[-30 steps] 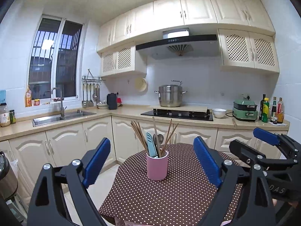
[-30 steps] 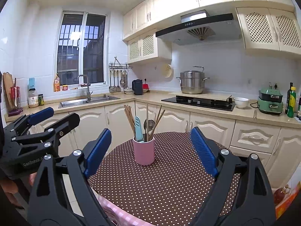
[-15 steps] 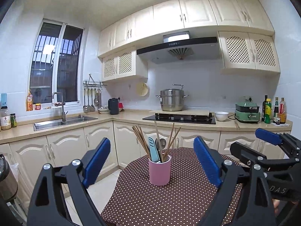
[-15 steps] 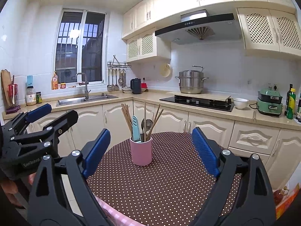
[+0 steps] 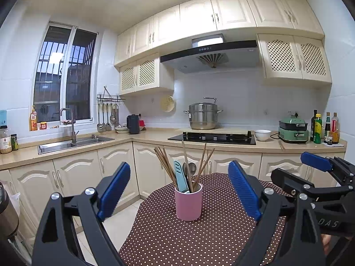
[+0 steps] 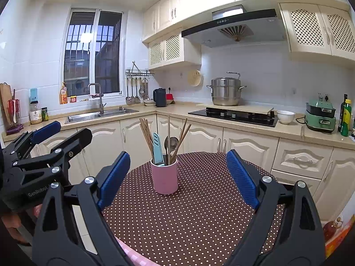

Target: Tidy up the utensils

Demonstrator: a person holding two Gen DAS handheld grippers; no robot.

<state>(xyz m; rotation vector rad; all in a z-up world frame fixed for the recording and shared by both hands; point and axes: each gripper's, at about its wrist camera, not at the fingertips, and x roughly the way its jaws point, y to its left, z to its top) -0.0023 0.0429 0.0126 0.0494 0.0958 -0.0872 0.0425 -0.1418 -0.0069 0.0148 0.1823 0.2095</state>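
Currently I have both grippers hovering above the near edge of the round polka-dot table (image 5: 199, 239), side by side. Left gripper (image 5: 179, 190) jaws spread wide, nothing between them. Right gripper (image 6: 177, 177) same: wide, nothing held. Pink utensil cup (image 5: 188, 202) stands upright on the table, centred ahead of both, well apart from the blue pads (image 6: 114, 174). Cup holds wooden chopsticks (image 5: 165, 163) fanned outward, a light-blue handled tool (image 5: 180, 177) and a metal spoon (image 6: 171, 143). Can't tell what the blue tool is. Steel steamer pot (image 5: 203, 116) sits on the counter behind.
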